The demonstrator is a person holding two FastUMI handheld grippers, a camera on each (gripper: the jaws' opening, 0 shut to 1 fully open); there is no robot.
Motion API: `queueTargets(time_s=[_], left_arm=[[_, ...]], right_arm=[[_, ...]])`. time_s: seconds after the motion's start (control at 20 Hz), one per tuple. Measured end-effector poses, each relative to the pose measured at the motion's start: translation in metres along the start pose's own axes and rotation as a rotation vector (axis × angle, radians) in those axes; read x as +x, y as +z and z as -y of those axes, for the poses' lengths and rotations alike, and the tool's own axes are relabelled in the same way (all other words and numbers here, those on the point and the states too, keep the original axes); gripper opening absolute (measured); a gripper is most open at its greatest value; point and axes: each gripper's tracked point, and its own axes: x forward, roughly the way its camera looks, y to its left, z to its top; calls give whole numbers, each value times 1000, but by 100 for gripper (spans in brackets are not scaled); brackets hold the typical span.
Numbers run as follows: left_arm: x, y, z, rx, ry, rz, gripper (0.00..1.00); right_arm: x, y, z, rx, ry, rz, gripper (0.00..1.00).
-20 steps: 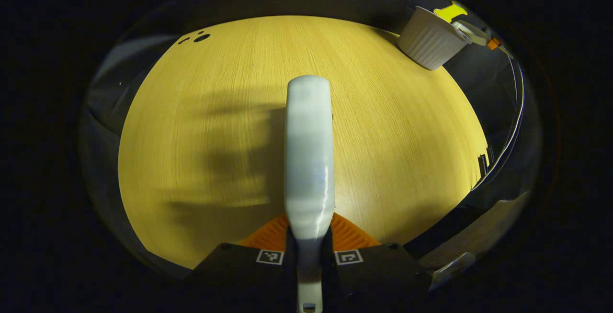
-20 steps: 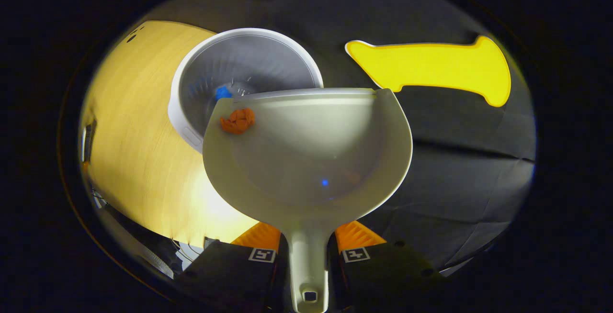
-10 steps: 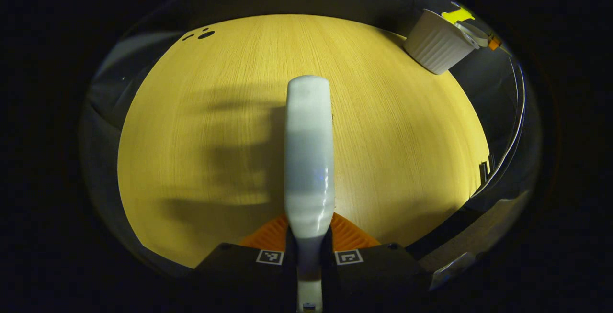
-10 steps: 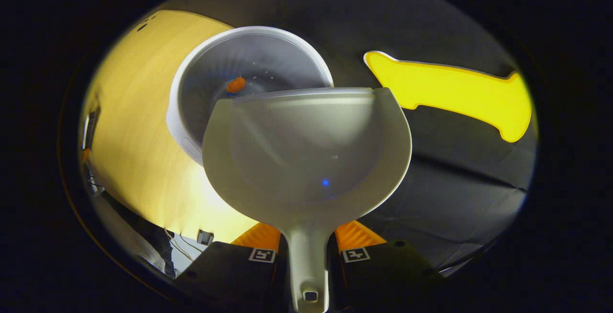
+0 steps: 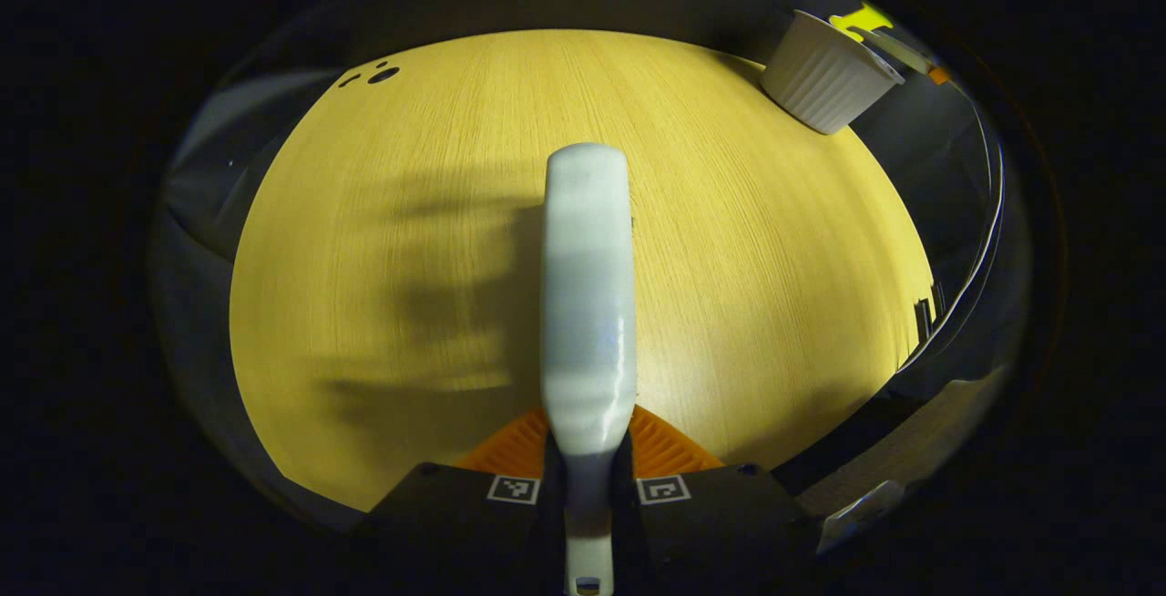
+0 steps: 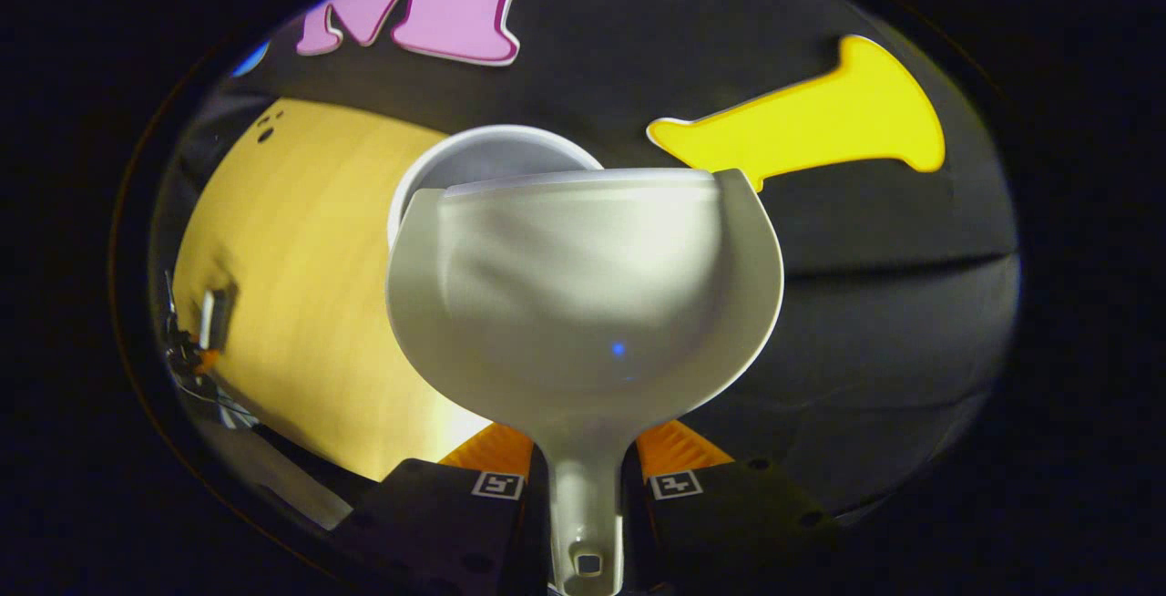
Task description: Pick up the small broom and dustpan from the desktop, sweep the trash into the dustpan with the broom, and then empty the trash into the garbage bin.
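Note:
In the left gripper view my left gripper (image 5: 588,459) is shut on the handle of the small white broom (image 5: 588,295), which points forward above the wooden desktop (image 5: 729,241). The white ribbed garbage bin (image 5: 824,72) stands at the desk's far right corner. In the right gripper view my right gripper (image 6: 588,468) is shut on the stem of the pale dustpan (image 6: 583,286), whose scoop holds no trash. The dustpan hangs in front of the garbage bin (image 6: 483,154) and hides most of its mouth.
The desktop (image 6: 291,277) runs to the left in the right gripper view, with the other gripper (image 6: 205,327) small at its far edge. Dark holes (image 5: 373,77) mark the desk's far left. A cable (image 5: 979,241) curves past the right edge.
The orange scrap slid off the dustpan into the bin. My right gripper has since tilted the dustpan back up, so the bin looks smaller and lower behind it. The broom stays still.

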Motion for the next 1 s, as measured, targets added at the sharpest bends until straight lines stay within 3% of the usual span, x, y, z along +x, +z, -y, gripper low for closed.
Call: queueTargets(time_s=[0.25,0.5,0.6,0.75,0.8,1.0], left_arm=[[-4,-2,0,22,2,8,24],[-8,-2,-1,43,14,7,24],[-9,-1,-2,55,26,10,24],[-12,-1,-3,60,35,19,24],[-13,-2,-3,58,38,21,24],[-14,-3,0,44,51,22,24]], right_arm=[[-48,-35,-35,70,93,113,35],[-67,-86,-104,57,178,147,35],[-65,-107,-141,33,225,137,39],[-48,-130,-190,5,279,109,35],[-41,-137,-206,0,297,103,39],[1,-169,-274,-24,349,53,35]])
